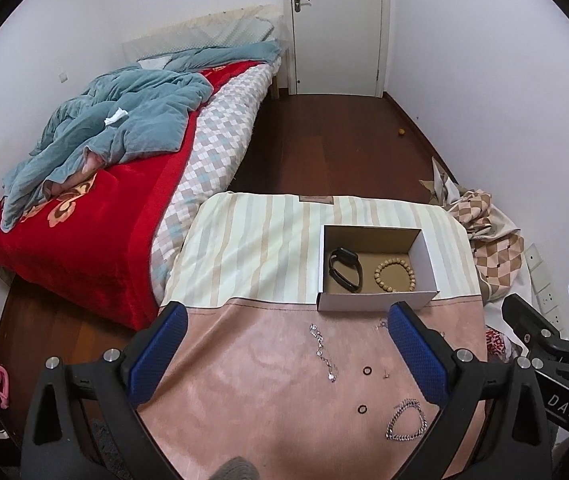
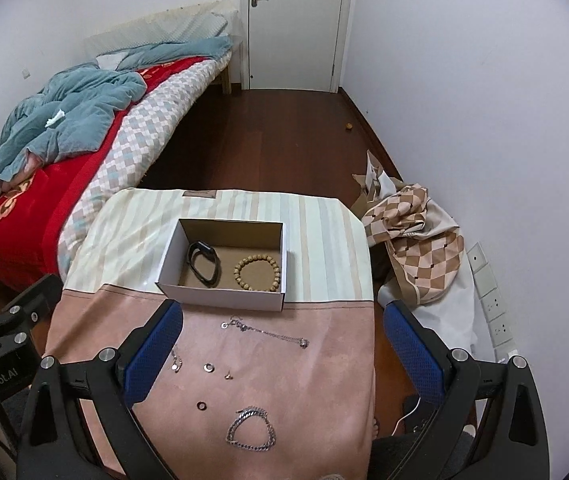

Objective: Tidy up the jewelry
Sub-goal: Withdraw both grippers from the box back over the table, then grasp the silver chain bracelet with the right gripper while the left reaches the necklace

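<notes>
A white cardboard box (image 1: pixel 376 301) (image 2: pixel 220 294) stands on the cloth-covered table and holds a black watch band (image 1: pixel 345 269) (image 2: pixel 203 266) and a wooden bead bracelet (image 1: pixel 395 275) (image 2: pixel 258 272). On the pink cloth in front of it lie a thin silver chain (image 1: pixel 323 352) (image 2: pixel 270 332), a second thin chain (image 2: pixel 176 362), two small rings (image 1: pixel 367 371) (image 1: pixel 361 409) (image 2: pixel 208 367) (image 2: pixel 201 405), a tiny earring (image 2: pixel 228 376) and a chunky silver chain bracelet (image 1: pixel 406 426) (image 2: pixel 251 434). My left gripper (image 1: pixel 286 320) and my right gripper (image 2: pixel 284 320) are both open and empty above the table's near part.
A bed (image 1: pixel 96 220) with a red blanket and blue quilt stands left of the table. A checkered bundle of cloth (image 2: pixel 412 236) lies on the floor at the right by the wall sockets (image 2: pixel 492 304). A closed white door (image 2: pixel 292 24) is at the far end.
</notes>
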